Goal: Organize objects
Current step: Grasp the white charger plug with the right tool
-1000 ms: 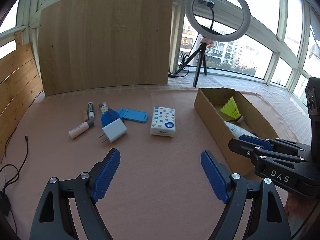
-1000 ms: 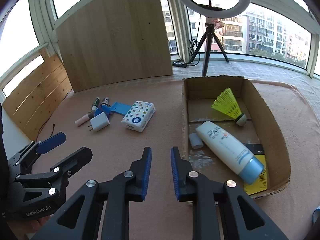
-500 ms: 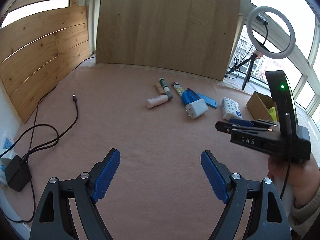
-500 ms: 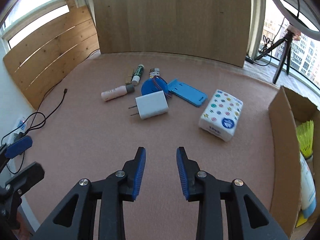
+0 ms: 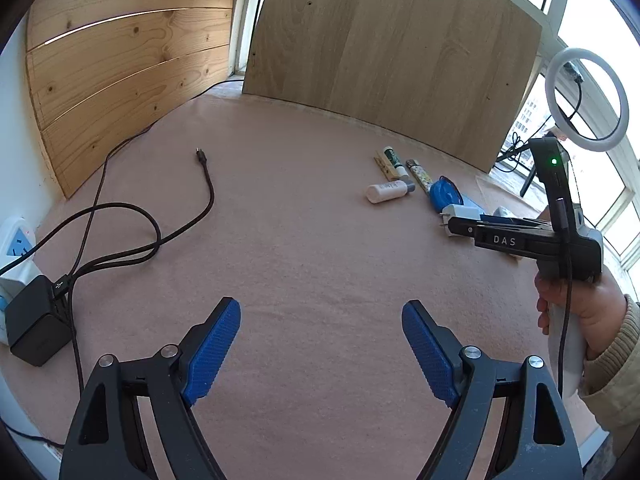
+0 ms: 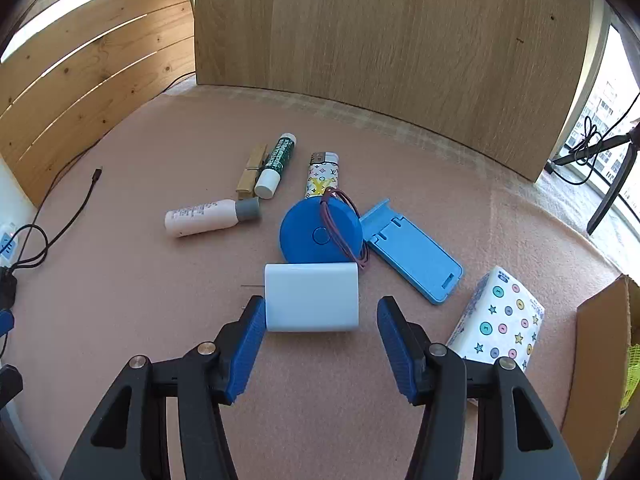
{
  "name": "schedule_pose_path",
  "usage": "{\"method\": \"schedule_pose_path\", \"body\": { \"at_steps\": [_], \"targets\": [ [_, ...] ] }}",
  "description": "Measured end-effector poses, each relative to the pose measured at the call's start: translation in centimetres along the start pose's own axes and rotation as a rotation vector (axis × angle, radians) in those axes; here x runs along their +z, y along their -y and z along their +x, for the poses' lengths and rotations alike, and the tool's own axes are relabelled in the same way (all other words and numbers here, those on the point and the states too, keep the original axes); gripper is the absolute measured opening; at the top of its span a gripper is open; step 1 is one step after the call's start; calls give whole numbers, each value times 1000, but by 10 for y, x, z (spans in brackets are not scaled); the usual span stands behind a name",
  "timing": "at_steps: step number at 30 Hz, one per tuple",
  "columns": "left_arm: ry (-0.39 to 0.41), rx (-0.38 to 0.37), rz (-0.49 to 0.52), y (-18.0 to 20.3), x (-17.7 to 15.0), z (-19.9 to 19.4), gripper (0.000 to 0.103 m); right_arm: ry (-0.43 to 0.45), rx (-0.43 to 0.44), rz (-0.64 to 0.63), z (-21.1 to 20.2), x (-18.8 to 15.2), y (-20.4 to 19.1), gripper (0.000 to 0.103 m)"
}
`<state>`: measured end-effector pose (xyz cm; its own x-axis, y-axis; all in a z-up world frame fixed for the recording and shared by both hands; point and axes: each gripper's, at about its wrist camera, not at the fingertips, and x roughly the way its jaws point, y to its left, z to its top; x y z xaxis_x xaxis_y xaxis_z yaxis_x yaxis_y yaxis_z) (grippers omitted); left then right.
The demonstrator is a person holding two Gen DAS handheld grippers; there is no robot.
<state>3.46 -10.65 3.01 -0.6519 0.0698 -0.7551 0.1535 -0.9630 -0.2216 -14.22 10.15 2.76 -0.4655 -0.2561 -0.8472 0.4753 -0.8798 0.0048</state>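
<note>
On the desk (image 6: 120, 300), at 12 o'clock from the right claw (image 6: 320, 344), lies the charger (image 6: 312, 297). Jaws are opening, half-wide, straddling it without contact. Rigid, light, smooth: grip flat sides. Left claw (image 5: 320, 344): wide, empty.

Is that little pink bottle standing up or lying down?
Lying down. The bottle rests on its side on the mat, grey cap pointing right.

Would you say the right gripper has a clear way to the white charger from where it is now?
Probably yes: the right gripper, its jaws opening, sits just short of the white charger, nothing between.
</note>
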Motion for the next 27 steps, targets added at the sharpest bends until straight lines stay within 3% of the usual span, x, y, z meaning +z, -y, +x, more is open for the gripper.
{"method": "schedule_pose_path", "body": {
  "at_steps": [6, 11, 21, 27],
  "targets": [
    [-18, -13, 16, 1, 19, 26, 86, 1, 35, 33, 2, -6, 2, 48],
    [-56, -34, 29, 8, 47, 72, 88, 5, 52, 90, -12, -22, 6, 44],
    [-82, -78, 160, 53, 101, 158, 88, -22, 41, 218, -71, -114, 16, 44],
    [-70, -56, 175, 73, 105, 156, 88, -17, 18, 306, -96, -150, 34, 44]
  ]
}}
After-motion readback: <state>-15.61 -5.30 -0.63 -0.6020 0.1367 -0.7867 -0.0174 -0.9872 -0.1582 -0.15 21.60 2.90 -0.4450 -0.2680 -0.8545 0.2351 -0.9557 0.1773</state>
